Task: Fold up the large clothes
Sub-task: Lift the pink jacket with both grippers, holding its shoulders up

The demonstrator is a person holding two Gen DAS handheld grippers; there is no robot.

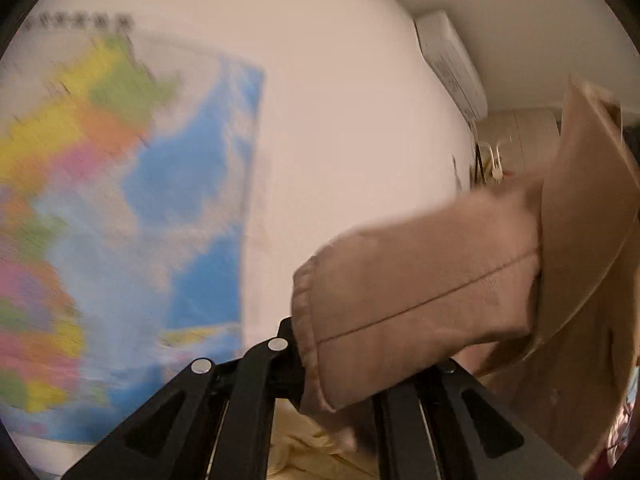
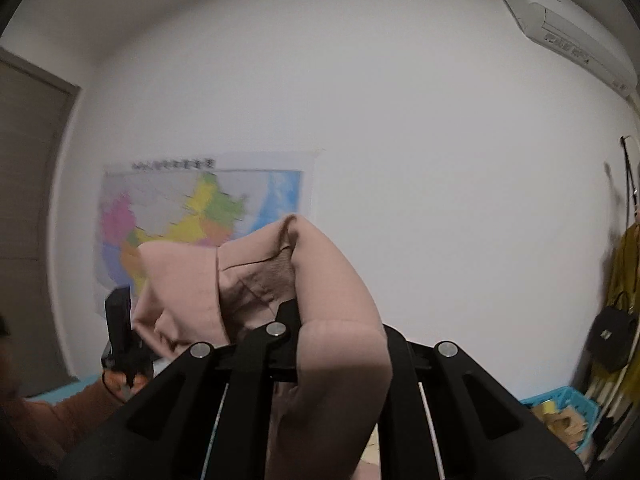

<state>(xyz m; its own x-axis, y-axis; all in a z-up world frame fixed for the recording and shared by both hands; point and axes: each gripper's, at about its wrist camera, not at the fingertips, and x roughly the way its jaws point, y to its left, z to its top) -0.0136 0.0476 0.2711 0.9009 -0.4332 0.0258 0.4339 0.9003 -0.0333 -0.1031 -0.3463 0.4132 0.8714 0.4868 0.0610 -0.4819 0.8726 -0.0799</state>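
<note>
The left claw (image 1: 320,364) is squeezed tight on a pink garment (image 1: 420,296) — the thick hem sits right between its black fingers. The cloth stretches up and off to the right, lifted in the air. Below the claw there is a bit of pale yellow cloth (image 1: 304,456), too blurry to name. Behind it hangs a bright wall map (image 1: 132,208), and a white air conditioner (image 1: 452,60) sits high on the wall.

The right claw (image 2: 320,344) is closed on the same pink garment (image 2: 328,280), and the cloth drapes over its fingers and hangs down. In the right wrist view the other claw (image 2: 120,332) shows at the left, holding the far end of the cloth — both are held up high. A blue basket (image 2: 560,408) sits low on the right, under a hanging black bag (image 2: 612,336).
</note>
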